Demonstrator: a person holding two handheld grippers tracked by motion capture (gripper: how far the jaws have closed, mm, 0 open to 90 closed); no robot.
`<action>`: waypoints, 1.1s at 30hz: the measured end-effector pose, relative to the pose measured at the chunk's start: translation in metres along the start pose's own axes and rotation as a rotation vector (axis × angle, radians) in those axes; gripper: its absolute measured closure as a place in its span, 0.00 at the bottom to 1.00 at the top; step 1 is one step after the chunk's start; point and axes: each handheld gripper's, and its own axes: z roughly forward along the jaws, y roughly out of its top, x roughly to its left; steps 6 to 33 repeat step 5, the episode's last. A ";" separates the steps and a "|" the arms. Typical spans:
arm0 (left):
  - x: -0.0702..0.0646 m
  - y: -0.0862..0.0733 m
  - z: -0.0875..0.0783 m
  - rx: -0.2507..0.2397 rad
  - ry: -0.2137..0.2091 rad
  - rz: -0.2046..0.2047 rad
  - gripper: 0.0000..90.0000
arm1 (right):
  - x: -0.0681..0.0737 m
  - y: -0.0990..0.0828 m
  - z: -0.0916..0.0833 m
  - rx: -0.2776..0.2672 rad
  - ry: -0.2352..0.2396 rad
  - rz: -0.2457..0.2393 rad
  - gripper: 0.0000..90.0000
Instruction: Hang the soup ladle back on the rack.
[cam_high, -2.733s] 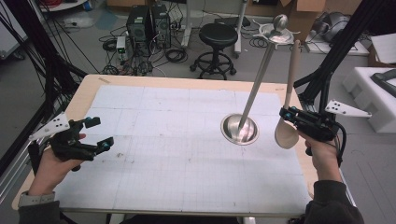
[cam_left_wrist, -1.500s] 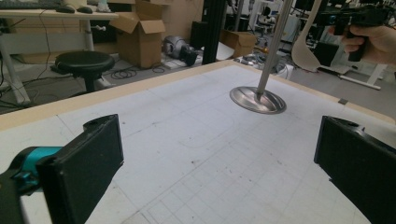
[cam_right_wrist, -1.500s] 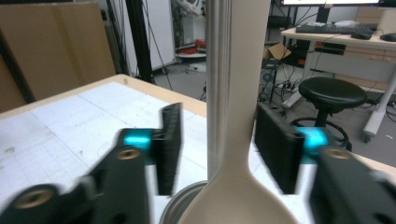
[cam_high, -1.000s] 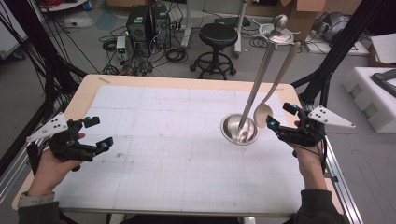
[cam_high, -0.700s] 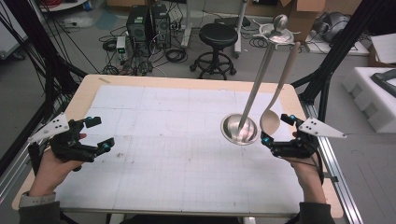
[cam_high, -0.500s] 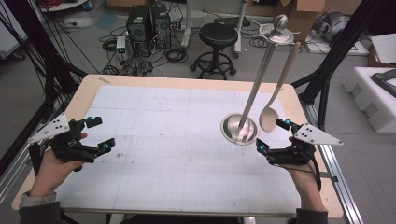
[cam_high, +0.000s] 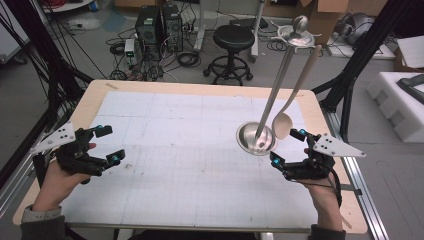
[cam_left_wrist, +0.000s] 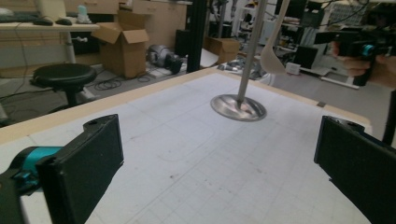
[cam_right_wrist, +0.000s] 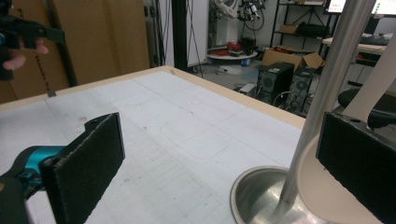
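Spoon hanging from stand at worktop's right; right gripper just beside it, jaws wide, empty. Left gripper likewise wide, empty. Withdraw slowly, avoiding bumping the spoon.

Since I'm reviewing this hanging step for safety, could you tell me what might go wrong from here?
The spoon hangs free on the stand, its bowl close to the open right gripper, whose jaws have just been opening; a careless pull back might knock it swinging or off. A bump against the thin pole could tip the stand.
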 end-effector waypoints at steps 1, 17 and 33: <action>0.000 0.001 0.000 -0.004 0.000 0.001 0.02 | 0.000 -0.001 -0.002 0.001 0.001 -0.004 0.00; -0.002 0.001 0.001 -0.004 -0.002 0.002 0.02 | -0.001 -0.004 -0.009 -0.001 -0.005 0.004 0.00; -0.002 0.001 0.001 -0.004 -0.002 0.002 0.02 | -0.001 -0.004 -0.009 -0.001 -0.005 0.004 0.00</action>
